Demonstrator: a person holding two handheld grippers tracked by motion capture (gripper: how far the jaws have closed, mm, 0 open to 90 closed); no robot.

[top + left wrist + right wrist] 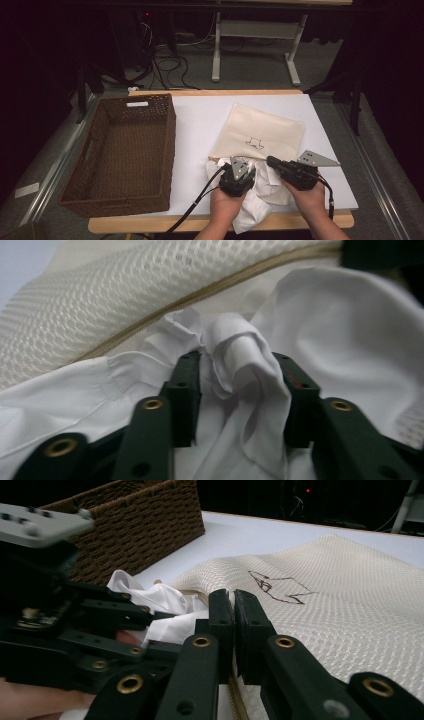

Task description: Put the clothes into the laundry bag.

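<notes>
Lower centre, the left hand-held gripper point(240, 390) pinches crumpled white cloth point(320, 340); the right hand-held gripper point(234, 625) clamps the cream mesh zip bag's point(330, 610) edge.

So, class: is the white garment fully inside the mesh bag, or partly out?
Partly out. The white garment spills from the mesh bag at its open zipper edge, bunched between the left gripper jaws.

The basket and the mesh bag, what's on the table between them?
Nothing: between the wicker basket and the cream mesh bag the high view shows just bare white tabletop.
</notes>
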